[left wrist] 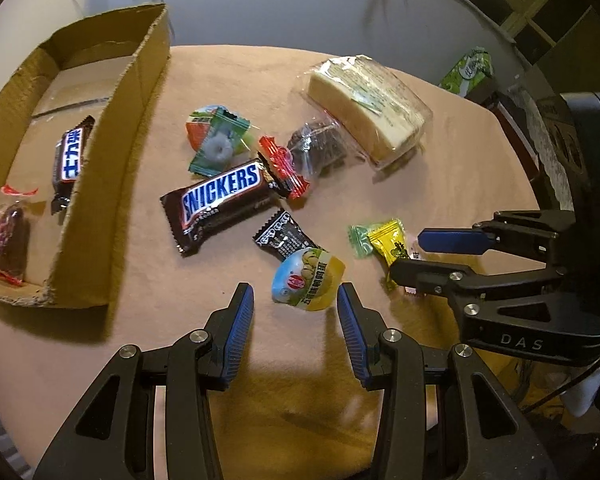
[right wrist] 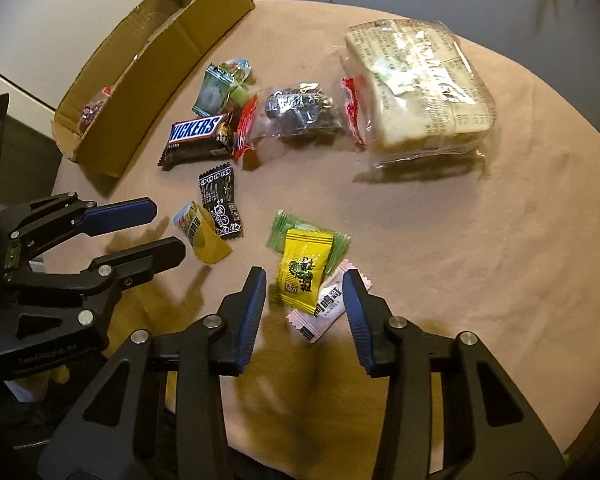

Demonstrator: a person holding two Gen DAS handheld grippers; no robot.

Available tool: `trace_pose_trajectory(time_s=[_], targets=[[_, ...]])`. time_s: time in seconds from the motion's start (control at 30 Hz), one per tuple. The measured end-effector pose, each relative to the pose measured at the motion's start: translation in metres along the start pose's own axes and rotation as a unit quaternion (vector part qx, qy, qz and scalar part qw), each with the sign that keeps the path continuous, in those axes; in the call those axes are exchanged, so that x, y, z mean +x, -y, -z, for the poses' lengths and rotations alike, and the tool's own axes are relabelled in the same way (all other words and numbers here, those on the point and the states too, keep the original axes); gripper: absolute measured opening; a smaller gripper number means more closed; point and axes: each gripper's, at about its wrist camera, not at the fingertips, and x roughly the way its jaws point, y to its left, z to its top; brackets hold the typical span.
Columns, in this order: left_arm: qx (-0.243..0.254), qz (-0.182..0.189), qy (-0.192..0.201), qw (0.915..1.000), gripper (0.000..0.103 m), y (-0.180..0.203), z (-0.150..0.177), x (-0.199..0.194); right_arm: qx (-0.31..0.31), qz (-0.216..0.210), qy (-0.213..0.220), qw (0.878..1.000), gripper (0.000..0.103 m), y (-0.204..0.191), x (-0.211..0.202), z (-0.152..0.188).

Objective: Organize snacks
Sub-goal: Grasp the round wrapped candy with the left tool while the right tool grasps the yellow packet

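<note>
My left gripper (left wrist: 296,300) is open, its fingers on either side of a round blue-and-yellow snack packet (left wrist: 308,278), not closed on it. My right gripper (right wrist: 306,290) is open around a yellow candy (right wrist: 302,270) and a pink-white sachet (right wrist: 322,310). A Snickers bar (left wrist: 220,204), a black sachet (left wrist: 286,236), a green mint packet (left wrist: 218,142), a dark clear-wrapped snack (left wrist: 316,146) and a wrapped sandwich (left wrist: 370,102) lie on the table. The cardboard box (left wrist: 112,184) at the left holds a second Snickers bar (left wrist: 70,156) and a dark wrapped snack (left wrist: 8,242).
The round table (right wrist: 480,240) has a tan cloth. Its edge curves close on the right and far side. A green carton (left wrist: 470,70) stands beyond the table at the far right. A green candy wrapper (right wrist: 288,226) lies under the yellow candy.
</note>
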Motion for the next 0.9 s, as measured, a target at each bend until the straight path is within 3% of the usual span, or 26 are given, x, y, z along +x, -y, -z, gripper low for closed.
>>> trace_pose_trajectory(time_s=[0.43, 0.57, 0.67, 0.9], targets=[[0.021, -0.018, -0.008, 0.9996, 0.042, 0.009, -0.003, 0.023, -0.014, 0.021, -0.013, 1.0, 0.035, -0.019, 0.02, -0.013], [0.027, -0.024, -0.001, 0.9993, 0.042, 0.011, -0.005, 0.026, -0.012, 0.024, -0.014, 1.0, 0.027, -0.022, 0.021, -0.014], [0.029, -0.025, 0.004, 0.9993, 0.033, 0.012, -0.005, 0.028, -0.005, 0.02, -0.013, 1.0, 0.025, -0.023, 0.019, -0.013], [0.022, -0.017, 0.01, 0.9996, 0.03, 0.004, -0.001, 0.022, 0.01, 0.008, -0.008, 1.0, 0.025, -0.014, 0.013, -0.01]])
